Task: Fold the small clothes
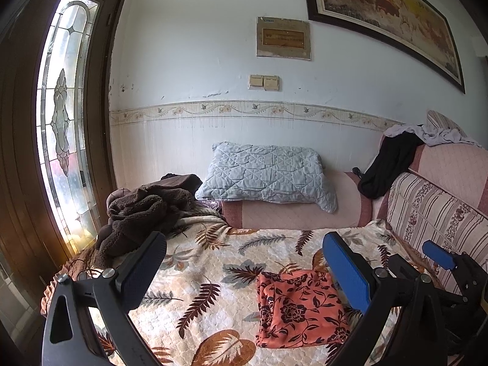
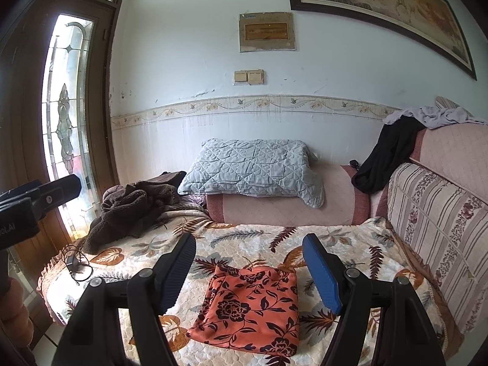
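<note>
Both grippers, left [image 1: 244, 259] and right [image 2: 248, 254], hover spread wide and empty, cloth [image 2: 248, 305] folded just ahead between right's fingers; pinch carelessly and the blanket [image 2: 244, 238] could bunch up too.

Both tools [image 1: 244, 270] [image 2: 250, 270]: black frames w/ silver screws, one black ribbed pad, one blue pad each.

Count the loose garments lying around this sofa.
4: orange floral cloth folded flat on the leaf-print blanket; brown fleece heaped at its left end; black garment and lilac one draped over the backrest. More may be buried.
</note>
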The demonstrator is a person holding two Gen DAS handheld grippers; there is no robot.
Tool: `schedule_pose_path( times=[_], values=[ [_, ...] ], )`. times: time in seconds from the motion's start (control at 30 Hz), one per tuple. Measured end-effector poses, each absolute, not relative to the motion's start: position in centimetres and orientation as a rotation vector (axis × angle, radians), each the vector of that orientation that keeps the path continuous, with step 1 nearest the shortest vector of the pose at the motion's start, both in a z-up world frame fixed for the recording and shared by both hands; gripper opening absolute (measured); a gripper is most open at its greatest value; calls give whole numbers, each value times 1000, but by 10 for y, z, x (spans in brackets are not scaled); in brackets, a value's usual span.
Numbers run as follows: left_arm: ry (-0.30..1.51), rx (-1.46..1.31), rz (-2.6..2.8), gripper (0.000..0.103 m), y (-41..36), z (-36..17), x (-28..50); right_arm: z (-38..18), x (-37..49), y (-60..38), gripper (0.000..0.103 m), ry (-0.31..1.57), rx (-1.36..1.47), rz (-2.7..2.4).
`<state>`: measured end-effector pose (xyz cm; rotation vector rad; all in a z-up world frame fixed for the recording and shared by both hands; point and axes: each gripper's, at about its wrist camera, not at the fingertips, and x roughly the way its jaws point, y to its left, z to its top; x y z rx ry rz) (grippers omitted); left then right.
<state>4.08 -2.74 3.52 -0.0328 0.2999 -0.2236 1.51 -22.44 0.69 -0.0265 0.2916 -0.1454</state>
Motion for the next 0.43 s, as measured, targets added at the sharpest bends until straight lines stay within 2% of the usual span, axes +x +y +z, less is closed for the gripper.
schedule_pose_path(
  times=[0.27, 0.43],
  values=[
    [286, -37, -229, 102, -21, 38, 34, 8, 7, -213, 76, 279, -52, -142],
    [304, -56, -230, 102, -22, 26, 58, -1, 20, -222, 76, 305, -48, -117]
  ],
)
